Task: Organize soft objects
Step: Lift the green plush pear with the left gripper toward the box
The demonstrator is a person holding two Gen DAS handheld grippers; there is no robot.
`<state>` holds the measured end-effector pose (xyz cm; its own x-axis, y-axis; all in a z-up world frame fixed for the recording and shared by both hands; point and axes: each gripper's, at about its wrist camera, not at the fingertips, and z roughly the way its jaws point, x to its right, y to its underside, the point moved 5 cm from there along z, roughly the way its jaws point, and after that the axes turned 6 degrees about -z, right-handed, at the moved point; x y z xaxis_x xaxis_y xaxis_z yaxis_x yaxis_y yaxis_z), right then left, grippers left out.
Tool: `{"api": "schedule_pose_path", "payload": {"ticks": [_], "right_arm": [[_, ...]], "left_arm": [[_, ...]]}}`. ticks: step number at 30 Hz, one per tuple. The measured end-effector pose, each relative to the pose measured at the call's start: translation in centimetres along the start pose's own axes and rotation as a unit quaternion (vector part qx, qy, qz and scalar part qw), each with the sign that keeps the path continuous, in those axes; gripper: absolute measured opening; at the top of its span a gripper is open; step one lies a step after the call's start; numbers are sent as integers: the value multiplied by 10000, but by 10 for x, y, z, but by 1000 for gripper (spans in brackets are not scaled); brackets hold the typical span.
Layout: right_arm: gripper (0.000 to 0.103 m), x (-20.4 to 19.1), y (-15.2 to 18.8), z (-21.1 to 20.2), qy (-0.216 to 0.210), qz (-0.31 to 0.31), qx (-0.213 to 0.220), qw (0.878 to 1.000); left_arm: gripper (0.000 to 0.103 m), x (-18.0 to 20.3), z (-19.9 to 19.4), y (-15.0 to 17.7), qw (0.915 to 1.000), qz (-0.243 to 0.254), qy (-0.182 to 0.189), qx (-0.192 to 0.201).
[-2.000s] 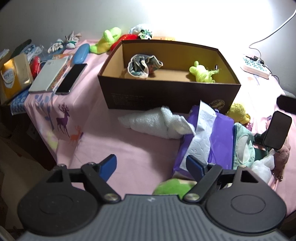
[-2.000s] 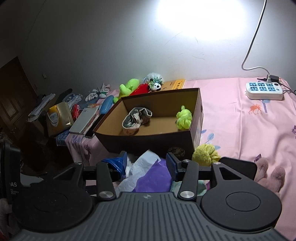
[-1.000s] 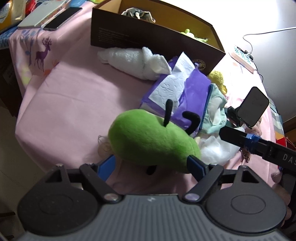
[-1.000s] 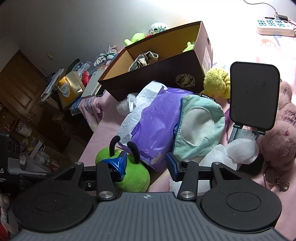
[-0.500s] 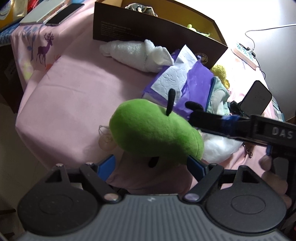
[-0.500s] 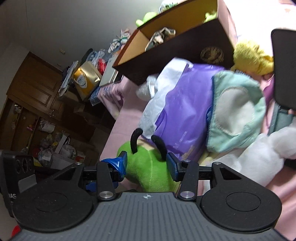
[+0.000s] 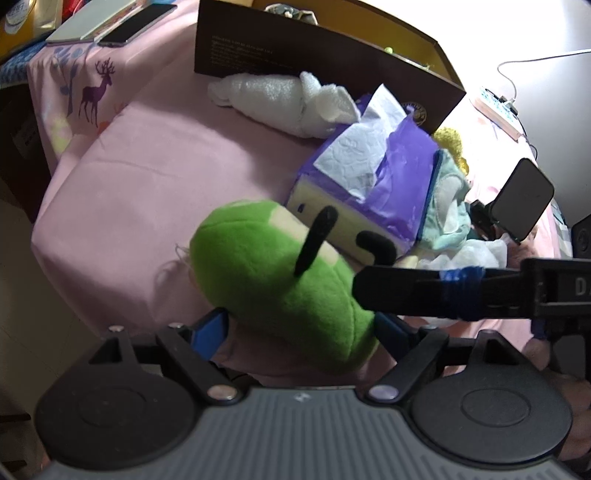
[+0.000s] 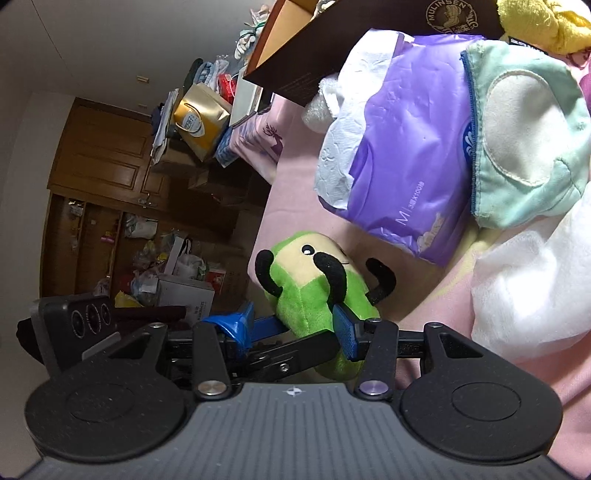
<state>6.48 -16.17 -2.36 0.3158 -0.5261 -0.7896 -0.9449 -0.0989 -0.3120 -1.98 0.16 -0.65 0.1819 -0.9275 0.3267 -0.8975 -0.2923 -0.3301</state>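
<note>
Left wrist view: green plush toy [image 7: 280,280] sits between left gripper [image 7: 301,328] fingers, both blue pads touching its sides; grip firmness cannot be told. Right gripper [image 8: 295,326] fingers apart, plush lower body between them, right pad touching it. Purple tissue pack [image 8: 406,147] beyond fingertips.

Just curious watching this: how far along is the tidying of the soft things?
Early on. A sock bundle already sits in the brown box. In hand: the green plush between both grippers, left gripper and right gripper. Left: white towel, teal cloth, yellow plush.
</note>
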Motion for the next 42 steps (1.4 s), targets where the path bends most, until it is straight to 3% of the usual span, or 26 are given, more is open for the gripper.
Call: {"api": "schedule_pose_path", "payload": {"ticks": [5, 9, 15, 25, 32, 33, 35, 42], "right_arm": [[32, 9, 1, -12, -20, 267, 140, 9995], [32, 15, 1, -30, 264, 211, 457, 9984], [32, 23, 1, -36, 473, 239, 596, 9968], [32, 22, -3, -31, 740, 6, 688, 9949], [32, 23, -3, -33, 801, 0, 726, 9941], [32, 23, -3, -35, 818, -2, 736, 9939], [32, 24, -3, -37, 855, -3, 759, 9934], [32, 27, -3, -38, 888, 31, 779, 9930]], "left_arm": [[90, -2, 8, 1, 9998, -92, 179, 15], [90, 0, 7, -2, 9997, -34, 209, 146], [91, 1, 7, -12, 9993, -118, 256, 227], [92, -15, 9, -29, 9913, -1099, 721, 38], [92, -27, 24, -37, 9893, -1439, 239, 69], [90, -29, 27, -36, 9887, -1483, 208, 43], [76, -32, 33, -33, 9882, -1517, 186, -55], [71, -33, 30, -26, 9902, -1389, 140, -76]]}}
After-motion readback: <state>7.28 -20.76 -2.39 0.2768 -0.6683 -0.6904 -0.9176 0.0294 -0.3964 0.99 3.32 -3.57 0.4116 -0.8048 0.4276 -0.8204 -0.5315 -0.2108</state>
